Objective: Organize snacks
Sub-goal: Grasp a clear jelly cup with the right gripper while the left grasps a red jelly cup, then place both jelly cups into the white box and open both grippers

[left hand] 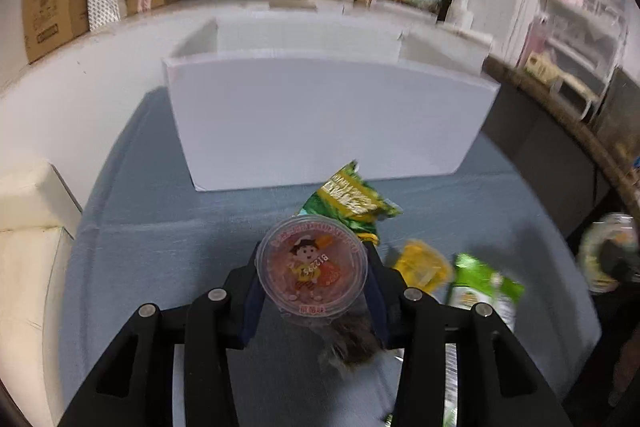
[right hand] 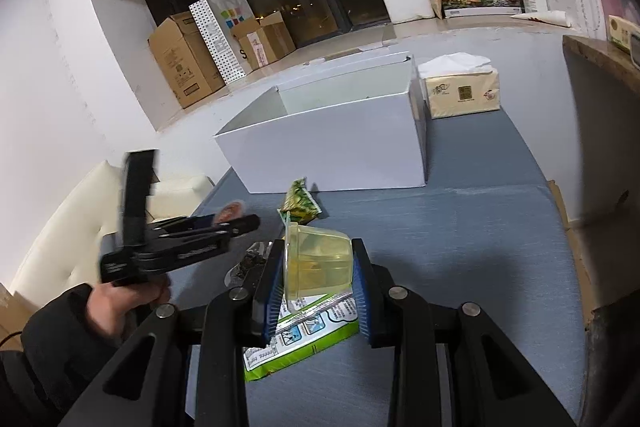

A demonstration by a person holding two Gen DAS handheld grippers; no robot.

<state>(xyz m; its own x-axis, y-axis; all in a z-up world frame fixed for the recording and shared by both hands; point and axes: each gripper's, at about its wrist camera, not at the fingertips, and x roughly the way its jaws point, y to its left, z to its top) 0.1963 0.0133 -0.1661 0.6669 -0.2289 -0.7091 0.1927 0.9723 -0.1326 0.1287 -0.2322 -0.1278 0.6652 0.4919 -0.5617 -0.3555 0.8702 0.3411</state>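
My left gripper point(left hand: 313, 249) is shut on a round pink jelly cup point(left hand: 312, 267) with a cartoon lid, held above the blue-grey tabletop point(left hand: 160, 247). In the right wrist view, that gripper point(right hand: 240, 223) and its cup point(right hand: 231, 211) are at left, carried by a hand in a dark sleeve point(right hand: 120, 299). My right gripper point(right hand: 317, 243) is shut on a clear yellow jelly cup point(right hand: 320, 259) lying on its side. An open white box point(left hand: 320, 115) point(right hand: 332, 155) stands just beyond both. A green packet point(left hand: 352, 199) point(right hand: 300, 205) lies before the box.
A flat green packet point(right hand: 304, 335) lies under my right gripper, and a dark wrapped snack point(left hand: 348, 343) under the left. A tissue pack point(right hand: 462, 91) sits right of the box. A cream sofa point(left hand: 28, 227) borders the table's left edge. Cardboard boxes point(right hand: 184, 59) line the far wall.
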